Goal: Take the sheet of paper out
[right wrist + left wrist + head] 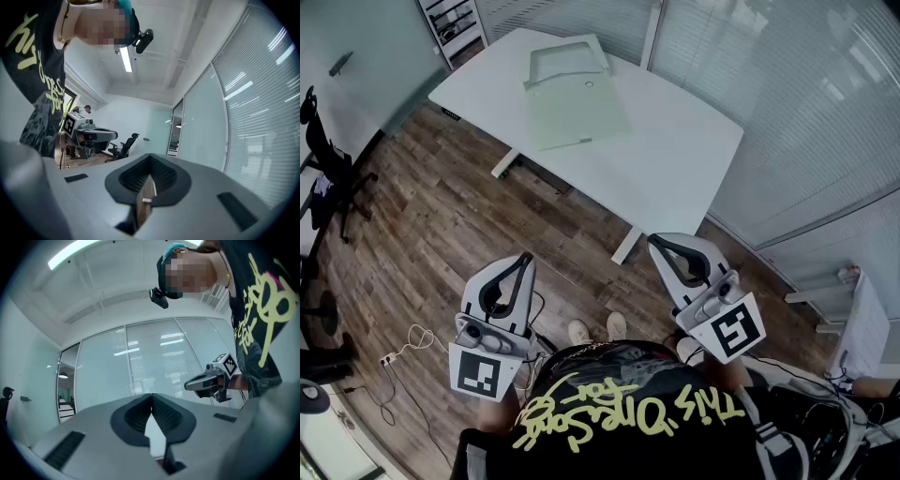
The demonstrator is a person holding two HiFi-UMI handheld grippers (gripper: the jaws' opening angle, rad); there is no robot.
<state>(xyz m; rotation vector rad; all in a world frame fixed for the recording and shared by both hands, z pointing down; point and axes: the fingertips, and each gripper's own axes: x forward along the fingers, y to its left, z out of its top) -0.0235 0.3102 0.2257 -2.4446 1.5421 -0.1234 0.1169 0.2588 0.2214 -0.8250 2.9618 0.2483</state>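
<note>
A pale green flat folder (pixel 577 111) lies on the white table (pixel 675 159) at the far side of the room, its lighter flap (pixel 567 58) folded open away from me. No loose sheet of paper shows outside it. Both grippers hang near my body over the wood floor, well short of the table. My left gripper (pixel 525 256) is shut with nothing in it; its jaws meet in the left gripper view (pixel 151 397). The right gripper (pixel 653 241) is also shut and empty, jaws together in the right gripper view (pixel 150 157).
Glass walls with blinds run behind and to the right of the table. Office chairs (pixel 328 159) stand at the left, and a power strip with cables (pixel 394 361) lies on the floor. A white rack (pixel 862 328) stands at the right. My shoes (pixel 598 330) are below.
</note>
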